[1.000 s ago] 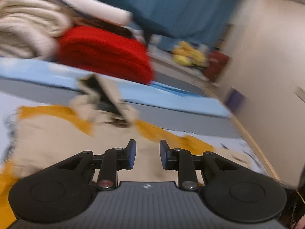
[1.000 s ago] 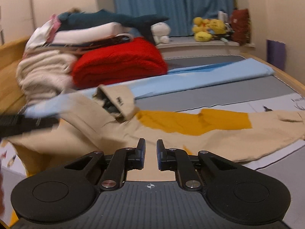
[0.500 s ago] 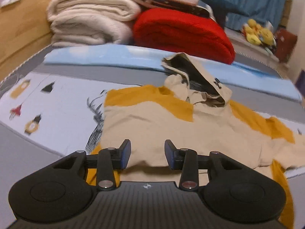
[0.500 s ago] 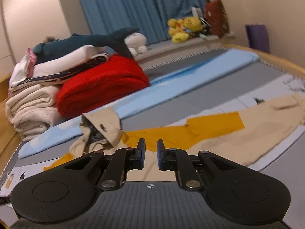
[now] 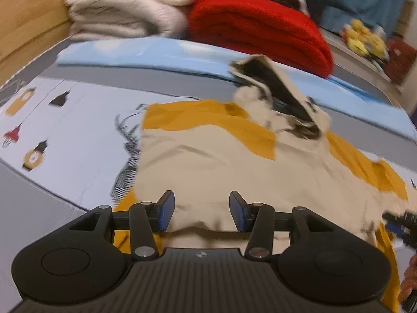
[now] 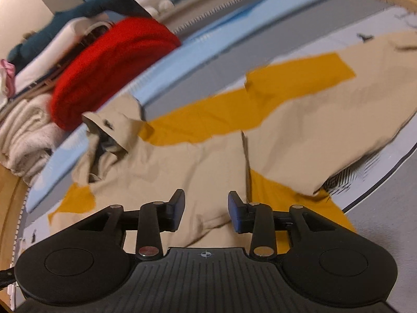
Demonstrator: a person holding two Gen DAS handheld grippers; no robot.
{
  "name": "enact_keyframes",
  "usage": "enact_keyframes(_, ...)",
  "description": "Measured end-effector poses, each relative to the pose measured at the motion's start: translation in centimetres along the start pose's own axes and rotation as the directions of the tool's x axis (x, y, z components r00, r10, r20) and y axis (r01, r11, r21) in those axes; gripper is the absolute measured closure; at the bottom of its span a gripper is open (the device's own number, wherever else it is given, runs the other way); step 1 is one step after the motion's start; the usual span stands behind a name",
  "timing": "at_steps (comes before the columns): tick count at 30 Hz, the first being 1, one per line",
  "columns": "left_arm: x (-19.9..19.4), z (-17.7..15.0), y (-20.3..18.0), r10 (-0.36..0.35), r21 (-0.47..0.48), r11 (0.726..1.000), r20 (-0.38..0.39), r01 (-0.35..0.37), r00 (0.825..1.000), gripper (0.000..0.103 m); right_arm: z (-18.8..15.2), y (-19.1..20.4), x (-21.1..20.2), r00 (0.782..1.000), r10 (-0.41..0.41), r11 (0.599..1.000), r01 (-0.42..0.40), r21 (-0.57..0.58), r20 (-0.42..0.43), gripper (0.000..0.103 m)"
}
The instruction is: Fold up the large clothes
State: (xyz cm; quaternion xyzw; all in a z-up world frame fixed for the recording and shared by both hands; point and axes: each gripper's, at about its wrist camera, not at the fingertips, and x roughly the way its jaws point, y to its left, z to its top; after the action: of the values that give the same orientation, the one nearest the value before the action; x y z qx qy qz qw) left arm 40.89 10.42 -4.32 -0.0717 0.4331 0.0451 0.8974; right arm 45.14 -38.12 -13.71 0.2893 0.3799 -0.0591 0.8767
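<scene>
A beige and mustard hooded jacket (image 5: 213, 156) lies spread on the bed, hood (image 5: 281, 96) toward the far side. It also shows in the right wrist view (image 6: 208, 156), with one sleeve (image 6: 325, 120) stretched to the right. My left gripper (image 5: 200, 208) is open just above the jacket's lower body near its left edge. My right gripper (image 6: 206, 208) is open above the jacket's body, next to the side seam under the sleeve. Neither holds anything. The right gripper shows at the right edge of the left wrist view (image 5: 401, 224).
A printed grey and pale blue bedsheet (image 5: 65, 135) covers the bed. A red folded blanket (image 5: 255, 28) and cream blankets (image 5: 130, 5) are stacked at the far side, with a wooden bed frame (image 5: 28, 18) at the left. Plush toys (image 5: 365, 39) sit at the back right.
Both grippers have dropped closer to the jacket and opened wider. The right gripper has tilted down from looking across the bed to looking at the jacket's body and sleeve.
</scene>
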Motion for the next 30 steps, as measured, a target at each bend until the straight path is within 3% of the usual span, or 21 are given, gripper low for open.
enact_keyframes(3,0.7,0.5,1.0,0.034,-0.051,0.998,-0.011,-0.035,0.999,0.052,0.2,-0.5,2.2,0.999,-0.029,0.999,0.030,0.028,-0.029,0.064)
enact_keyframes(8,1.4,0.8,0.9,0.043,-0.045,0.998,-0.013,-0.044,0.999,0.052,0.2,-1.3,4.7,0.997,-0.048,0.997,0.051,0.051,-0.066,0.063)
enact_keyframes(10,1.8,0.8,0.9,0.045,-0.034,0.998,-0.017,-0.046,0.999,0.052,0.2,-1.3,4.9,0.997,-0.055,0.997,0.058,0.043,-0.060,0.074)
enact_keyframes(12,2.1,0.7,0.9,0.049,-0.031,0.998,-0.020,-0.049,0.999,0.052,0.5,-1.1,4.4,0.997,-0.063,0.998,0.063,0.005,-0.036,0.095)
enact_keyframes(14,2.6,0.5,1.1,0.056,-0.028,0.998,-0.026,-0.056,0.998,0.052,1.0,-1.2,3.4,0.999,-0.035,0.999,0.036,-0.011,0.007,0.096)
enact_keyframes(20,4.0,-0.2,1.6,0.061,-0.032,0.997,-0.054,-0.063,0.997,0.052,3.2,0.3,-1.6,0.970,-0.042,0.991,0.071,-0.116,0.241,0.098)
enact_keyframes(23,4.9,-0.6,2.0,0.037,-0.053,0.998,-0.084,-0.042,0.996,0.052,3.8,-0.3,-0.8,0.976,-0.086,0.989,0.108,-0.104,0.201,0.095)
enact_keyframes(26,5.8,-1.2,2.5,0.016,-0.084,0.996,-0.116,-0.026,0.993,0.052,3.7,-1.0,0.4,0.960,-0.195,0.977,0.208,-0.049,0.200,0.090)
enact_keyframes(30,8.1,-2.7,4.2,-0.004,-0.169,0.985,-0.199,-0.030,0.980,0.053,3.8,-1.3,0.9,0.966,-0.149,0.986,0.161,-0.040,0.213,0.086)
